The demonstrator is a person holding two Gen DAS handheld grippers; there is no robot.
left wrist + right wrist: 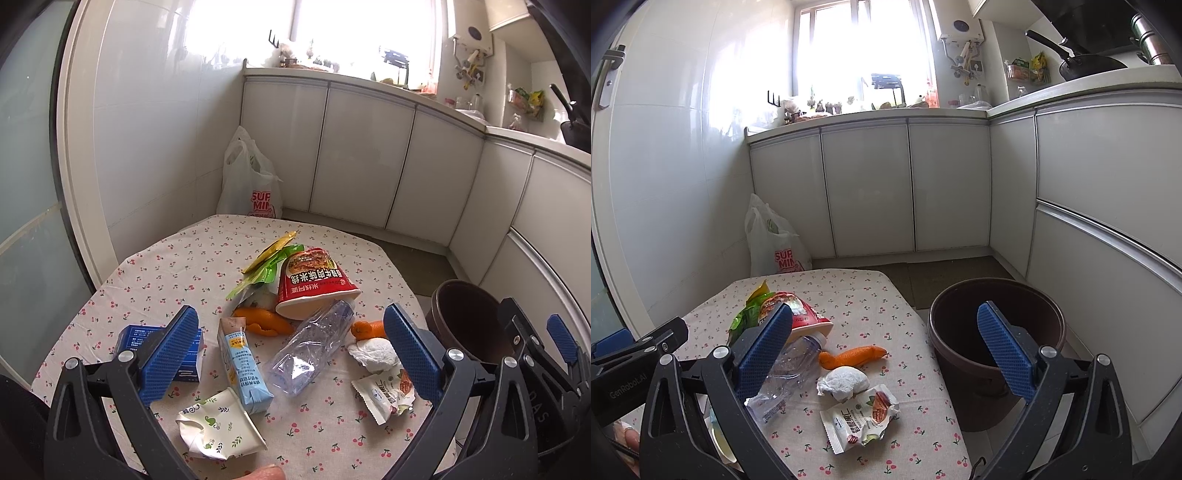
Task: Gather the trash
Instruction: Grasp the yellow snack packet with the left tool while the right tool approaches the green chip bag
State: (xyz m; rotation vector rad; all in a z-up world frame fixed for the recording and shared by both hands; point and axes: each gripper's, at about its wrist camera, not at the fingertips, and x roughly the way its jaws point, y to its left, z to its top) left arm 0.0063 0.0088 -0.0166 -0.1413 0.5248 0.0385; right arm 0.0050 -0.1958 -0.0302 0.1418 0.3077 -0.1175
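Observation:
Trash lies on a cherry-print tablecloth [155,273]: a red noodle cup [314,284] on its side, a crushed clear bottle [310,347], orange peel [264,321], a blue drink carton [242,365], a crumpled paper cup [218,424], a blue box [135,338], a white tissue ball [844,382] and a snack wrapper [860,417]. A brown bin [993,332] stands on the floor right of the table. My left gripper [291,354] is open above the bottle. My right gripper [886,354] is open and empty above the table's right edge, near the tissue.
Green and yellow wrappers [269,262] lie behind the noodle cup. A white plastic shopping bag [247,181] stands on the floor in the corner. White kitchen cabinets [868,188] line the back and right walls. My right gripper also shows at the left wrist view's right edge [546,350].

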